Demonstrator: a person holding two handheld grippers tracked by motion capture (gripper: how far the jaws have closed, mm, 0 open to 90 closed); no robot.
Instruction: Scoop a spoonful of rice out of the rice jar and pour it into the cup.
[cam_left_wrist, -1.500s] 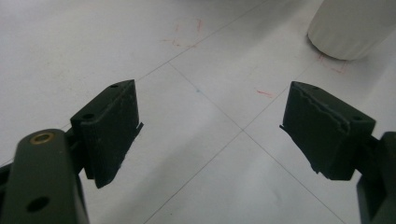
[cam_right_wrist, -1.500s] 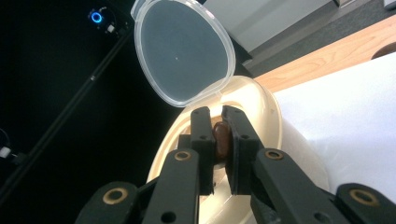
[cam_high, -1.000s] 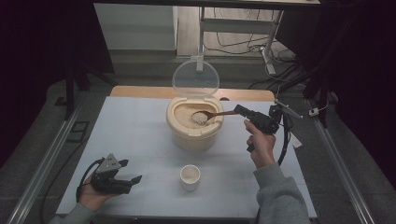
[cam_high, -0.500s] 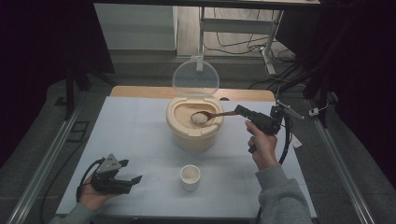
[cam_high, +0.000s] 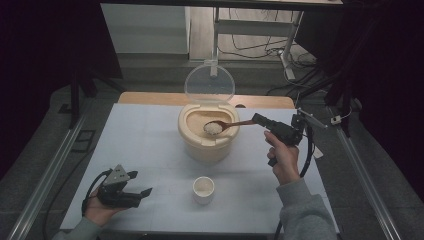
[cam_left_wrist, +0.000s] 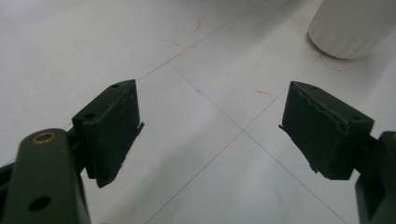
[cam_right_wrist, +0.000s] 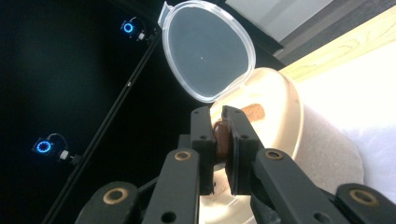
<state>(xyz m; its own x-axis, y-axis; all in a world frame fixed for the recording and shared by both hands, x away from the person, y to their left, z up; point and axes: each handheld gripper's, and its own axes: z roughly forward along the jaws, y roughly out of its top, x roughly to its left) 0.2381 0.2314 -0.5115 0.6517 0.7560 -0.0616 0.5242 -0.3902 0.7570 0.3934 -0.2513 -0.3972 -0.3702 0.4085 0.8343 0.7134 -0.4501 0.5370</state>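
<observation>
Carefully now: the right gripper (cam_high: 261, 120) pinches the wooden spoon (cam_high: 227, 125) by its handle, the rice-loaded bowl seemingly over the open beige container (cam_high: 207, 137). Keep it level towards the small white cup (cam_high: 203, 189). The left gripper (cam_high: 142, 192), spread, rests idle.

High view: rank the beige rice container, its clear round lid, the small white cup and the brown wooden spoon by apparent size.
1. Beige rice container
2. Clear round lid, nearly as wide
3. Brown wooden spoon: long, thin
4. Small white cup, nearest the camera, yet about the smallest
</observation>
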